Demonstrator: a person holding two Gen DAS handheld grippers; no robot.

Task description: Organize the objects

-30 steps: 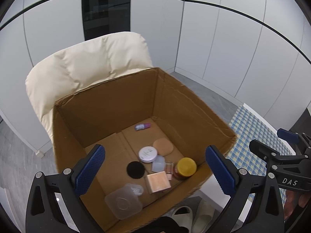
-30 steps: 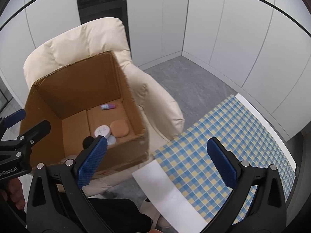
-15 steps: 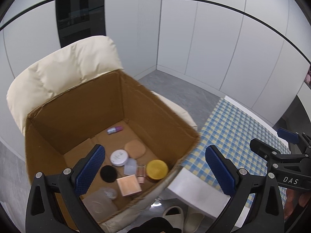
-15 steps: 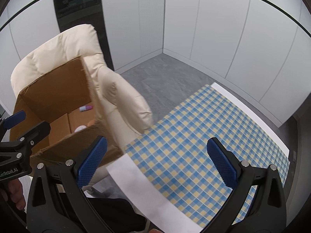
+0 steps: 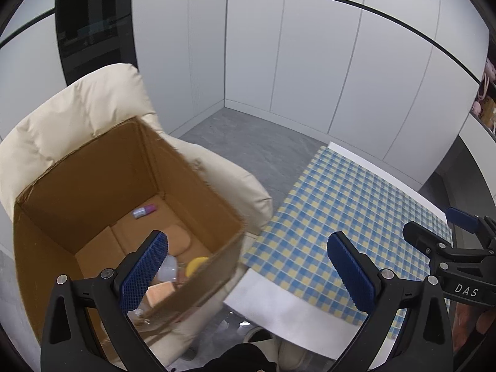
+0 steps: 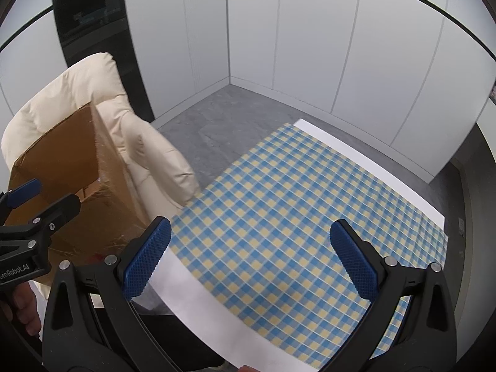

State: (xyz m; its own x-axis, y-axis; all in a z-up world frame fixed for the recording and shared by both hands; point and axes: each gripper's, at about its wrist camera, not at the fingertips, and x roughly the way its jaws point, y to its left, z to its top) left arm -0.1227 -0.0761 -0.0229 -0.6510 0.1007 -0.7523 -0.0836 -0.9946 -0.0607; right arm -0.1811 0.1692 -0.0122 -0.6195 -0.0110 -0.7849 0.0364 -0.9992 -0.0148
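Both grippers are released and empty: the left gripper (image 5: 248,266) hangs over the near corner of the cardboard box (image 5: 198,204), the right gripper (image 6: 248,254) over the checked tablecloth (image 6: 279,204) beside it. The box sits on a cream armchair (image 5: 77,114); inside lie a yellow lid (image 5: 196,263), a tan sponge (image 5: 179,243) and a small purple-capped bottle (image 5: 144,211).

Left wrist view looking down from above past its fingers, near the open cardboard box (image 5: 93,192) on the cream armchair (image 5: 77,111), right wrist view aimed down over the checked table (image 6: 279,217), both sharing box, armchair, table edge.
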